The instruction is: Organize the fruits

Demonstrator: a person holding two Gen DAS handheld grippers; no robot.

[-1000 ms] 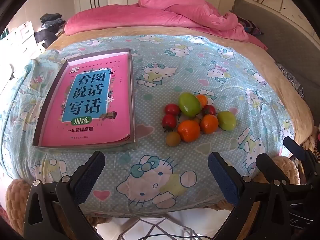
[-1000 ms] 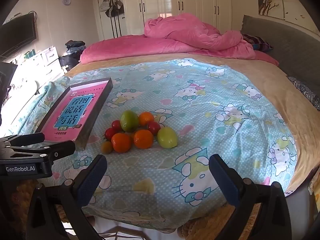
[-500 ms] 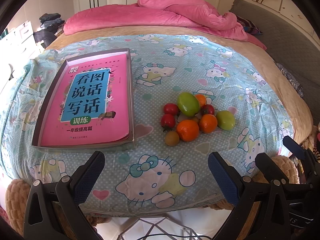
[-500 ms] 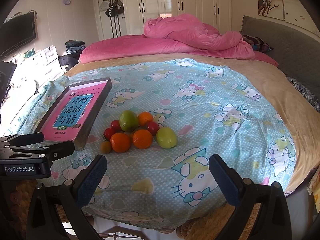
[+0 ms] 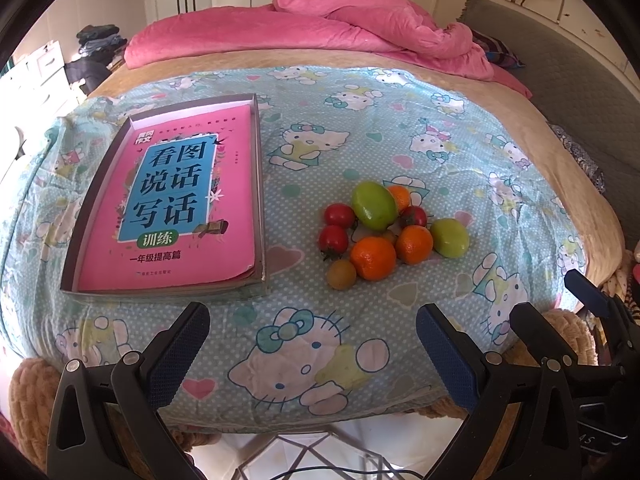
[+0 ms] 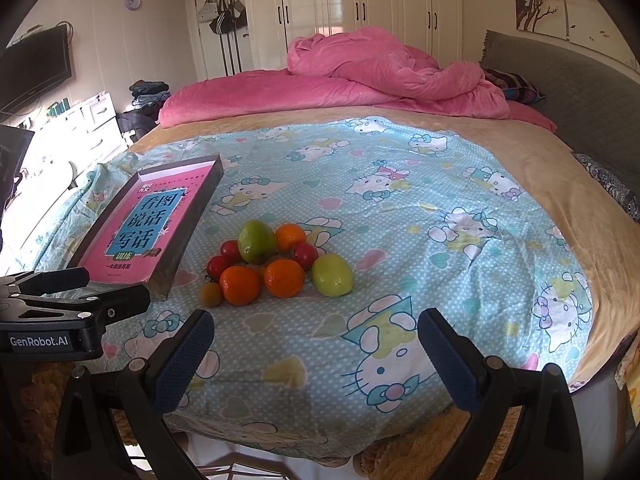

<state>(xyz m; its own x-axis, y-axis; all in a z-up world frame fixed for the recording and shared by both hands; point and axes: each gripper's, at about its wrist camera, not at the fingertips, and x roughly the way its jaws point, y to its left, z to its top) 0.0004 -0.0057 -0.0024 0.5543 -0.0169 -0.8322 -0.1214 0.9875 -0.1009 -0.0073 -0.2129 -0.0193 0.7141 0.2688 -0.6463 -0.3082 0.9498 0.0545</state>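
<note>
Nothing on the bed has shifted since a second ago; only my left tongs (image 5: 312, 344) have crept slightly nearer the fruit, and my right tongs (image 6: 316, 350) have stayed almost where they were. Both hang wide open with nothing between their pads.

The fruit pile (image 5: 384, 236) sits ahead of my left tongs, a little to the right of their gap, and ahead of my right tongs, a little to the left. Two green fruits mark it: the big one (image 5: 374, 205) at the far side, the smaller one (image 5: 450, 237) at the right edge, touching an orange (image 5: 414, 244). A second orange (image 5: 373, 258) sits nearest my tongs, with a small brownish fruit (image 5: 341, 274) just beside it on the left. Two red tomatoes (image 5: 336, 228) lie on the pile's left side, and another (image 5: 414, 216) is tucked behind the oranges.

Left of the pile, apart from it, lies a shallow tray (image 5: 258, 184) holding a pink book (image 5: 172, 204). Everything rests on a blue cartoon-cat sheet (image 5: 360, 140) spread over the bed, with a pink duvet (image 5: 360, 24) heaped at the far end.
</note>
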